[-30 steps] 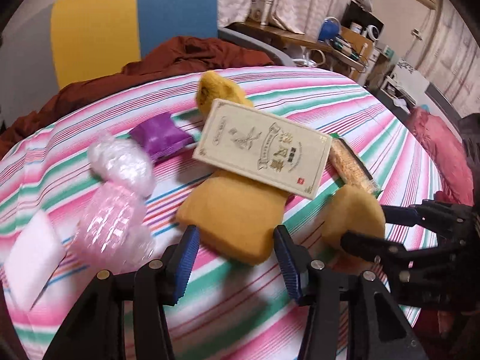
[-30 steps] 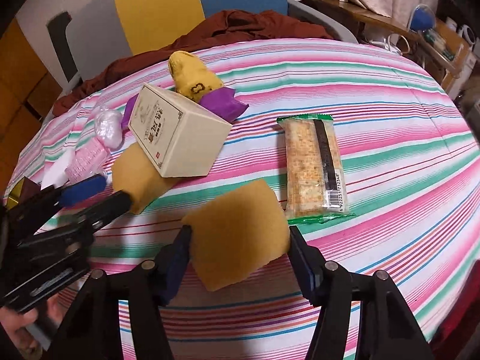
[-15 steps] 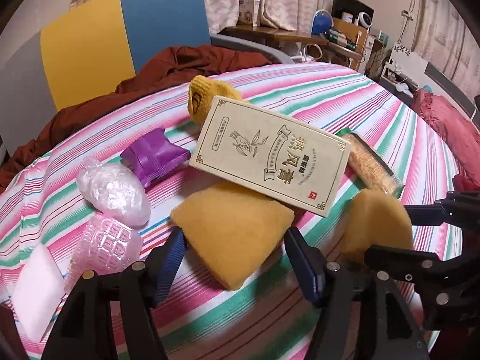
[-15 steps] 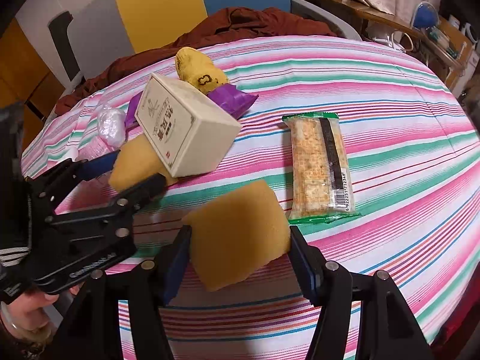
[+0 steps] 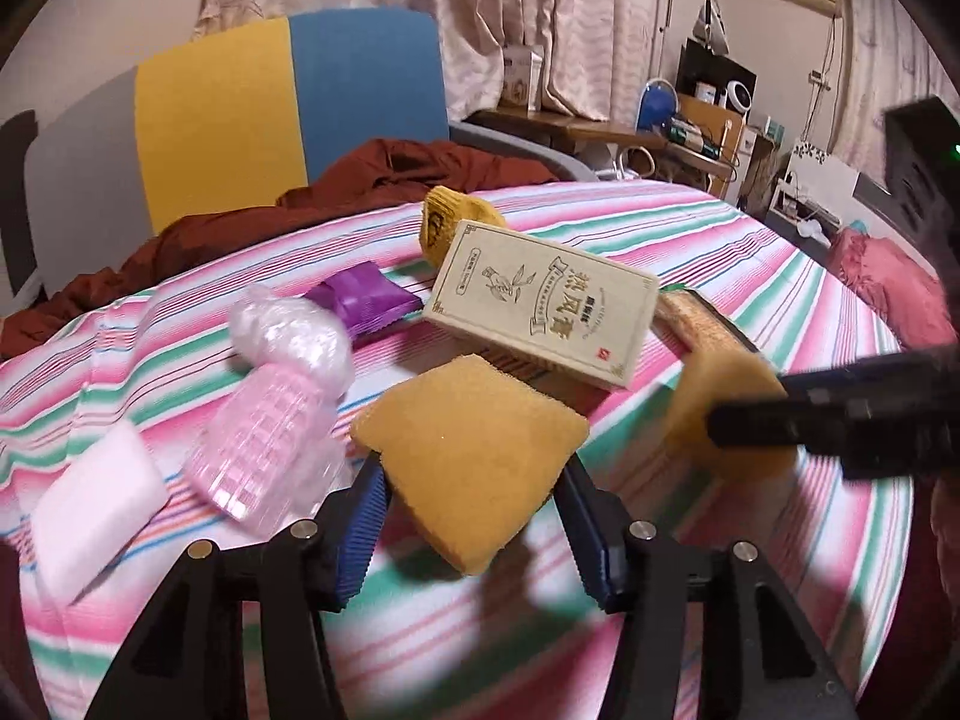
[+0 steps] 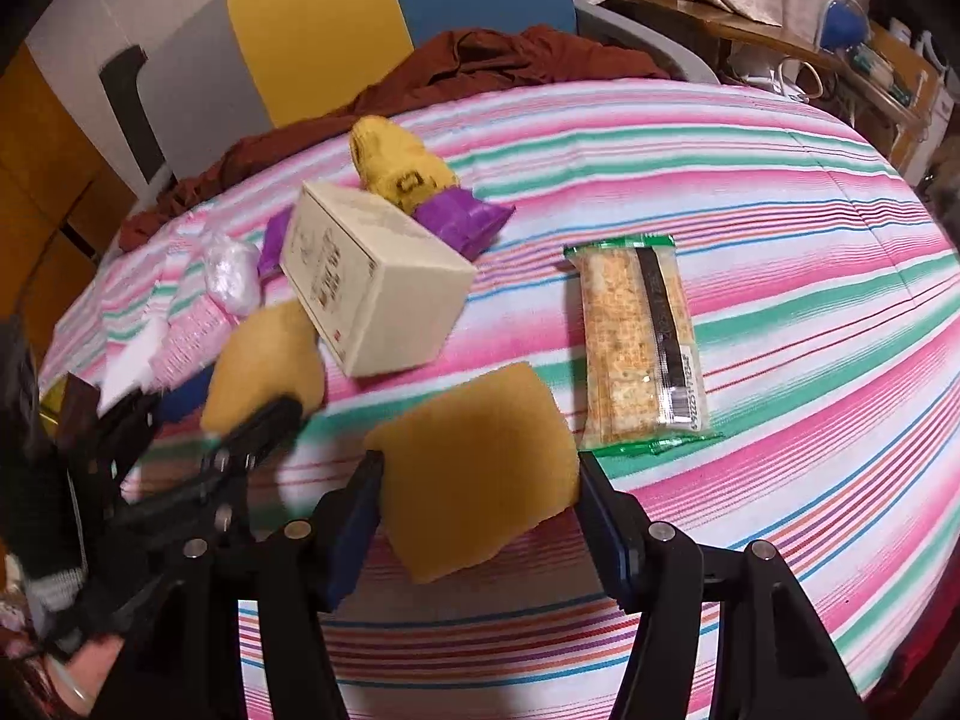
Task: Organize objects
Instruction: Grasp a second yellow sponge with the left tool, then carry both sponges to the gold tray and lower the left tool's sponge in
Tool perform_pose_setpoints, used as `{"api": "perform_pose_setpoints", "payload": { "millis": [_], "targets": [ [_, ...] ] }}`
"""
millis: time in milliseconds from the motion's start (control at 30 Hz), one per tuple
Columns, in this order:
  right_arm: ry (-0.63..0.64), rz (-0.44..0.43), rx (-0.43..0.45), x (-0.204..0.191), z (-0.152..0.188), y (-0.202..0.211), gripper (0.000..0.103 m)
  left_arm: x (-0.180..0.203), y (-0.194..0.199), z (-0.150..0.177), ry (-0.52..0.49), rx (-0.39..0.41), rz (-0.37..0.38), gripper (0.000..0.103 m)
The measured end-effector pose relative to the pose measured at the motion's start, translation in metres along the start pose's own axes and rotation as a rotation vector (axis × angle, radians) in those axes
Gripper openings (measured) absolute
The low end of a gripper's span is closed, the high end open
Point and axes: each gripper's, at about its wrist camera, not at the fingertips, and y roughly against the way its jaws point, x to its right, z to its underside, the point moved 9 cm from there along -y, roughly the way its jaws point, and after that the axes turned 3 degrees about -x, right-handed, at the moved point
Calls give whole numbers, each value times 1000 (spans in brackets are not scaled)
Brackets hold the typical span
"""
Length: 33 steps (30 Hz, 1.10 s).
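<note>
The left gripper (image 5: 474, 525) is closing its jaws around a mustard-yellow square sponge (image 5: 471, 459), which sits cornerwise between the blue ribbed pads; the pads are meeting its side corners, so it seems to be pinched and raised clear of the pink, green and white striped cloth (image 5: 750, 252). Gripping it across the corners probably gives the soft foam two firm points to squeeze.

The right gripper (image 6: 477, 501) is pinching a second mustard-yellow sponge (image 6: 480, 468), its jaws pressing on both sides and holding the piece tilted above the cloth on the near side. Each tool is carrying one sponge, likely so the two matching pieces can be brought together as a pair.

Just beyond the left sponge, a cream cardboard box with printed characters (image 5: 540, 306) is lying tilted, one end propped up and the other end down, on what I cannot tell. Behind it a yellow knitted sock (image 5: 456, 222) is resting on the far side. To the left, a purple foil sachet (image 5: 366, 300), a clear crinkled plastic bag (image 5: 288, 336), a pink ribbed plastic case (image 5: 264, 438) and a white foam block (image 5: 90, 510) are lying close together, loosely grouped.

To the right, a cracker packet with green edges (image 6: 642, 336) is lying flat and apart, leaving open cloth near it where the sponges could be set down.
</note>
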Motion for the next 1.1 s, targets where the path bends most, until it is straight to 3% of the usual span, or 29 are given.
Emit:
{"api": "perform_pose_setpoints", "payload": {
  "millis": [300, 467, 567, 800, 1100],
  "targets": [
    [35, -110, 103, -26, -9, 18, 62, -10, 47, 25, 38, 79, -37, 55],
    [97, -87, 145, -42, -10, 22, 61, -14, 88, 28, 28, 162, -99, 55],
    [119, -64, 174, -46, -11, 25, 61, -16, 103, 36, 27, 160, -112, 55],
    [149, -63, 201, -53, -12, 26, 61, -34, 135, 56, 117, 152, -123, 55],
    [237, -67, 225, -77, -7, 24, 61, -85, 201, 63, 260, 221, -188, 55]
  ]
}}
